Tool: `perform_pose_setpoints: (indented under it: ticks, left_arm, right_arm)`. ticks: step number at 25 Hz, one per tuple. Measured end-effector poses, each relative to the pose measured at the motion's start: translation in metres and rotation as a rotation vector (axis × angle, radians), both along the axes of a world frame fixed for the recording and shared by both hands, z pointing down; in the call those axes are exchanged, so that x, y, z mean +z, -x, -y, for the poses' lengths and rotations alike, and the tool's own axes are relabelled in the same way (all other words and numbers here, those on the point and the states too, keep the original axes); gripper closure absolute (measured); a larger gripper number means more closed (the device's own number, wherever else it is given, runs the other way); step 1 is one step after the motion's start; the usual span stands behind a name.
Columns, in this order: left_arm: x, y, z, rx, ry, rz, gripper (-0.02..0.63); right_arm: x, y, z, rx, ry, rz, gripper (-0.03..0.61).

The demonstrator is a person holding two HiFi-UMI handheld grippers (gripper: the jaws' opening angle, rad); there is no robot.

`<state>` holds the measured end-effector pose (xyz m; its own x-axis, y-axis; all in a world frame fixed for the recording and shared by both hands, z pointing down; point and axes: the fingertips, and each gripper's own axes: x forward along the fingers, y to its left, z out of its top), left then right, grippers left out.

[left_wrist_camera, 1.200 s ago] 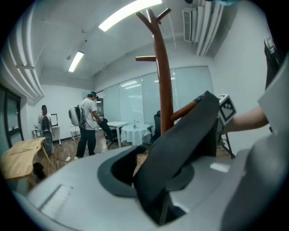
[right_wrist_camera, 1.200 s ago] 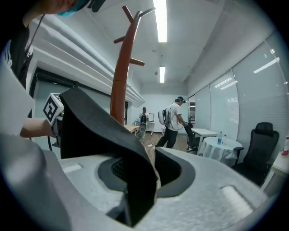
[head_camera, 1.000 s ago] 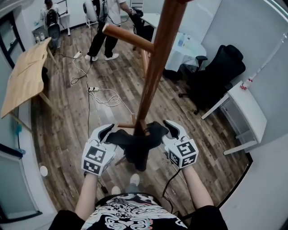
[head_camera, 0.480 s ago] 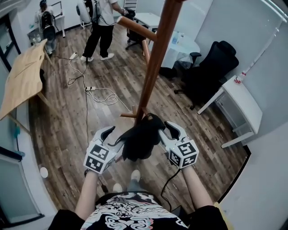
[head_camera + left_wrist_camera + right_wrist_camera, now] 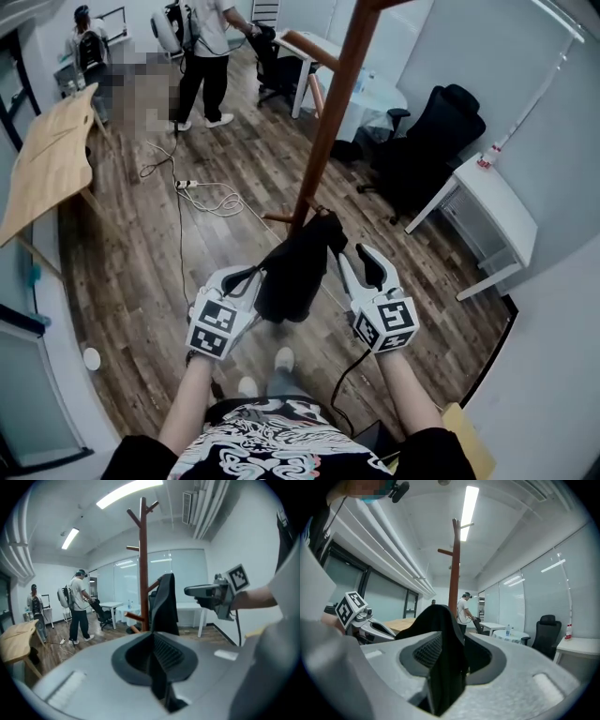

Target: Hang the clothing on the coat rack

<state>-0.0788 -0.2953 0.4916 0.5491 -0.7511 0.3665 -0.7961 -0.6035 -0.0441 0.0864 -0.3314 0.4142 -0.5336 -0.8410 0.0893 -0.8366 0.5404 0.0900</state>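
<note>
A black garment (image 5: 295, 267) hangs bunched between my two grippers, right in front of the brown wooden coat rack pole (image 5: 328, 122). My left gripper (image 5: 246, 278) is shut on the garment's left edge; in the left gripper view the cloth (image 5: 165, 604) rises out of the jaws. My right gripper (image 5: 356, 261) has its jaws closing, with black cloth (image 5: 440, 634) filling the gap between them. The rack (image 5: 143, 564) stands just behind the cloth with short side pegs up high, and it also shows in the right gripper view as a pole (image 5: 454, 569).
A person (image 5: 211, 56) stands at the far end of the room. A black office chair (image 5: 427, 150) and a white desk (image 5: 497, 225) are to the right, a tilted wooden tabletop (image 5: 52, 159) to the left. Cables (image 5: 202, 197) lie on the wood floor.
The garment has gone from spread low around the pole to gathered and raised between the grippers. Both grippers moved up and slightly toward the pole.
</note>
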Motion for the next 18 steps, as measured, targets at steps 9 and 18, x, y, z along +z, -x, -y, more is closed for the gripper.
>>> perform_pose_setpoints:
  ticks: [9, 18]
  left_arm:
    - [-0.021, 0.008, -0.046, -0.020, -0.098, -0.024, 0.617]
    - [-0.027, 0.019, -0.081, -0.119, -0.137, -0.073, 0.538]
  right_arm:
    - [0.009, 0.031, -0.070, 0.016, -0.010, -0.024, 0.580]
    - [0.019, 0.038, -0.125, -0.023, 0.024, -0.015, 0.580]
